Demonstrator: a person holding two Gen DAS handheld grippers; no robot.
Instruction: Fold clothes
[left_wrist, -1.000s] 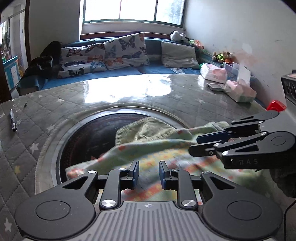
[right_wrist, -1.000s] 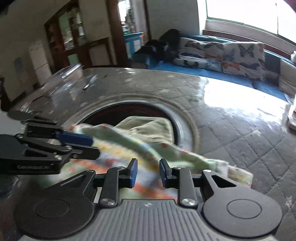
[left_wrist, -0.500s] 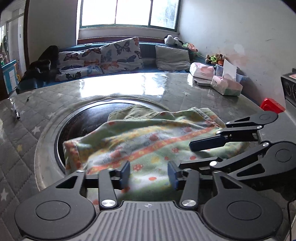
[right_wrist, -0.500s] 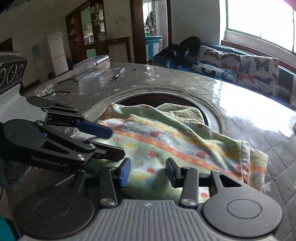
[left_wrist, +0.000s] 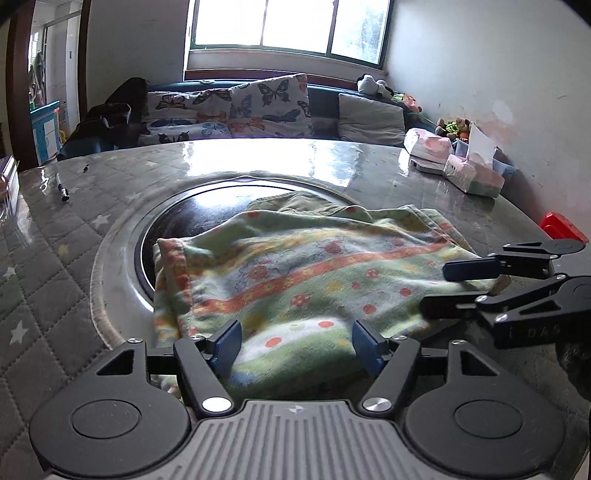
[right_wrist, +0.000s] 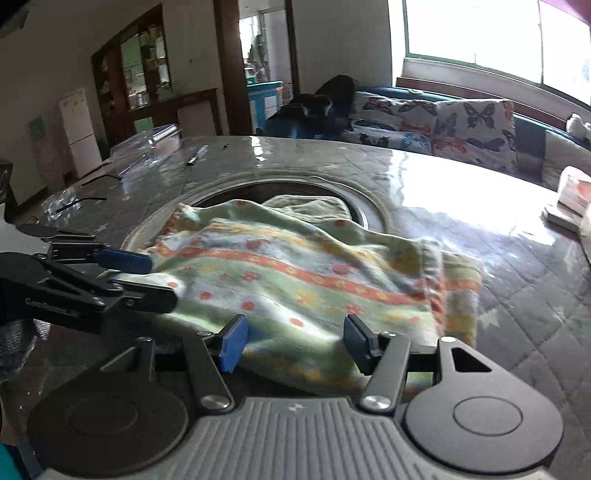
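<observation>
A green floral cloth with an orange stripe lies folded over on the round table, partly across the dark centre disc. A plain green cloth lies under its far edge. My left gripper is open just above the cloth's near edge, holding nothing. My right gripper is open over the near edge too. In the left wrist view the right gripper sits at the cloth's right side, jaws apart. In the right wrist view the left gripper sits at its left side. The floral cloth fills the middle there.
A quilted grey star-pattern cover under glossy plastic covers the table. A pen lies far left. Tissue packs sit at the far right, a red object at the right edge. A clear plastic box stands far left. A sofa with butterfly cushions is behind.
Both grippers opened from nearly shut to wide open and let the floral cloth go. The cloth, lifted a second ago, now lies flat and folded on the table.
</observation>
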